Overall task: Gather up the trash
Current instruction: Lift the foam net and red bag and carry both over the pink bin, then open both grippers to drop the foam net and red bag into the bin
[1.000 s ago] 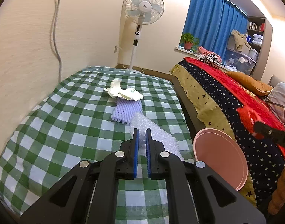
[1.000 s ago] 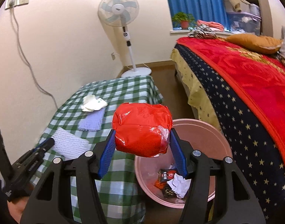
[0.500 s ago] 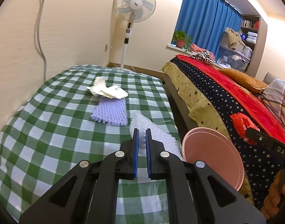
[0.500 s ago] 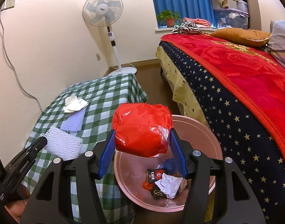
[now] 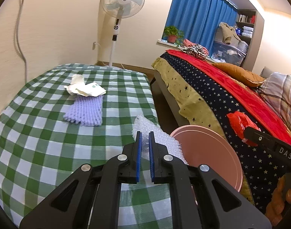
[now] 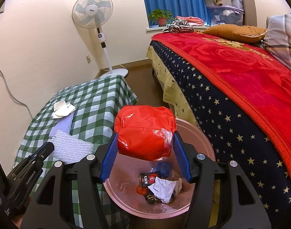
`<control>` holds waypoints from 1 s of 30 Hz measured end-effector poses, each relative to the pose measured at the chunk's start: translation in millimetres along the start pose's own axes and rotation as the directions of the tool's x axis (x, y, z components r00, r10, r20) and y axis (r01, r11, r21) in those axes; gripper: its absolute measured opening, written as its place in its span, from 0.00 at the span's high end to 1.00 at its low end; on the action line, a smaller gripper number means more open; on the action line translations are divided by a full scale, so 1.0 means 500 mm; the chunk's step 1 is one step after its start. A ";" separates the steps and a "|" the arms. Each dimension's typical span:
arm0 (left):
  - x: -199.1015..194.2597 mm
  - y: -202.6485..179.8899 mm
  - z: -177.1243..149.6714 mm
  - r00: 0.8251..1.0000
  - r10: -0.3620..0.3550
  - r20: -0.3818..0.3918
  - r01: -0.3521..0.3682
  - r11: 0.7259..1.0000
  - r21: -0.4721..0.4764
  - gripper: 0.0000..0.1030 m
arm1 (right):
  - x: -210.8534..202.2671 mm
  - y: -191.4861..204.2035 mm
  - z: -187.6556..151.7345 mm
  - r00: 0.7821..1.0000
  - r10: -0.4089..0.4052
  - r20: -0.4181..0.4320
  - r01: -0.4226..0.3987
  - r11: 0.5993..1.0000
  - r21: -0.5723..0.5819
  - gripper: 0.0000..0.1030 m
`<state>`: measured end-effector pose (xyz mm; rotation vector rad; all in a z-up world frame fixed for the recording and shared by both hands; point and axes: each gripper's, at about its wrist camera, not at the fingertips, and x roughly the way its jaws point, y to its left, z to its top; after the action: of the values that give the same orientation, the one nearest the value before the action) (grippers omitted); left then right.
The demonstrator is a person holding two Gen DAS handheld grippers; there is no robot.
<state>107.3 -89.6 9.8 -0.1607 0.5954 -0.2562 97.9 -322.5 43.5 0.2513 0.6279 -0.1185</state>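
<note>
My right gripper (image 6: pixel 144 143) is shut on a red plastic bag (image 6: pixel 144 131) and holds it over the pink bin (image 6: pixel 204 143), which holds several wrappers and a crumpled paper. The bag (image 5: pixel 239 122) and bin (image 5: pixel 212 152) also show in the left wrist view. My left gripper (image 5: pixel 145 135) is shut on white bubble wrap (image 5: pixel 157 135) at the right edge of the green checked table (image 5: pixel 50 133). A purple foam net (image 5: pixel 86 110) and crumpled white paper (image 5: pixel 84 88) lie farther back on the table.
A bed with a red and starred blanket (image 6: pixel 240 76) stands right of the bin. A standing fan (image 5: pixel 122 3) is at the wall behind the table. A cable hangs down the wall at the left. Brown floor runs between table and bed.
My right gripper has carried the red bag forward until it hangs over the bin. My left gripper has shifted a little to the right with the bubble wrap in it.
</note>
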 end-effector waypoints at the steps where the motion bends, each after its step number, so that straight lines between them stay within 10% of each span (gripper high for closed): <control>1: 0.004 -0.004 -0.001 1.000 -0.003 -0.002 0.003 1.000 0.002 0.93 | 0.000 -0.001 0.000 1.000 -0.003 0.000 0.003 1.000 0.001 0.45; 22: 0.069 -0.098 -0.024 0.992 -0.105 -0.066 0.109 0.993 0.049 0.93 | 0.014 -0.047 -0.002 0.996 -0.085 -0.027 0.086 0.996 0.037 0.44; 30: 0.081 -0.097 -0.029 0.982 -0.159 -0.098 0.163 0.986 0.035 0.83 | 0.016 -0.061 -0.001 0.994 -0.102 -0.027 0.104 0.992 0.076 0.29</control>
<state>122.0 -148.3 -12.6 -0.1558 0.6718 -0.4352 98.1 -351.8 32.4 0.2957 0.6605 -0.2401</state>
